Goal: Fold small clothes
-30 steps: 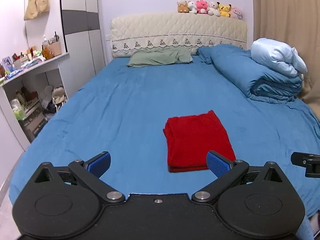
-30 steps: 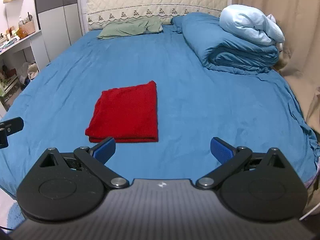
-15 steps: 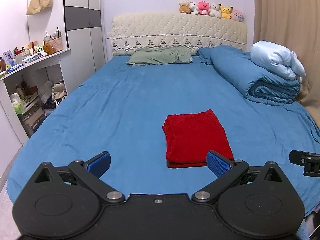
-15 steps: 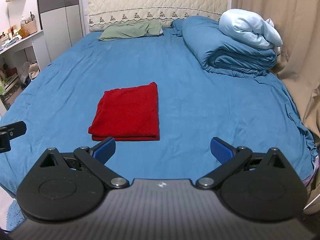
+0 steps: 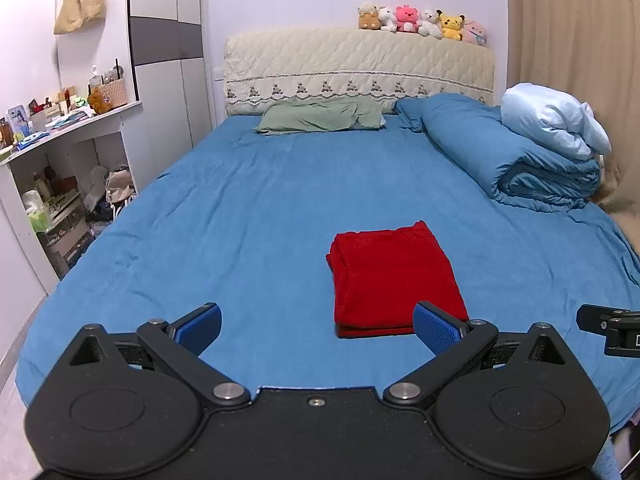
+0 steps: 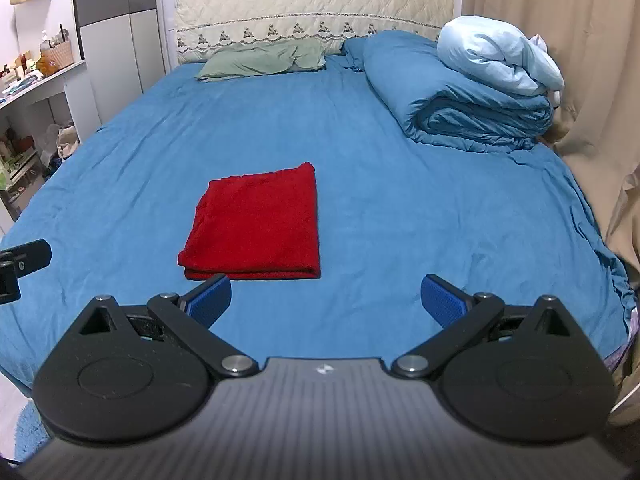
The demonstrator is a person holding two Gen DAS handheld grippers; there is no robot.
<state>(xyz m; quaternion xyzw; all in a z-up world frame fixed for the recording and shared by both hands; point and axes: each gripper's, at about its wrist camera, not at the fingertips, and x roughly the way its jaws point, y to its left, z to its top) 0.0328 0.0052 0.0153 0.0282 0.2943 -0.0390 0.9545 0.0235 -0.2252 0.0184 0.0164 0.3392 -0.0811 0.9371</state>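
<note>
Both grippers, left gripper (image 5: 316,326) and right gripper (image 6: 326,294), hang wide apart and hold nothing. A folded red cloth (image 6: 256,224) lies flat on the near blue bed sheet (image 6: 400,200). Grabbing one layer could undo the fold.

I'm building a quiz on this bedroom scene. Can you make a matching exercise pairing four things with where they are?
Things:
1. folded red fleece garment
2. flat green pillow
3. pale blue bundled bedding
4. row of small plush toys

Places:
A. on top of the rolled blue duvet
B. along the top of the cream quilted headboard
C. near the foot of the bed, on the blue sheet
D. at the head of the bed, against the headboard

Pairs: 1-C, 2-D, 3-A, 4-B
</note>
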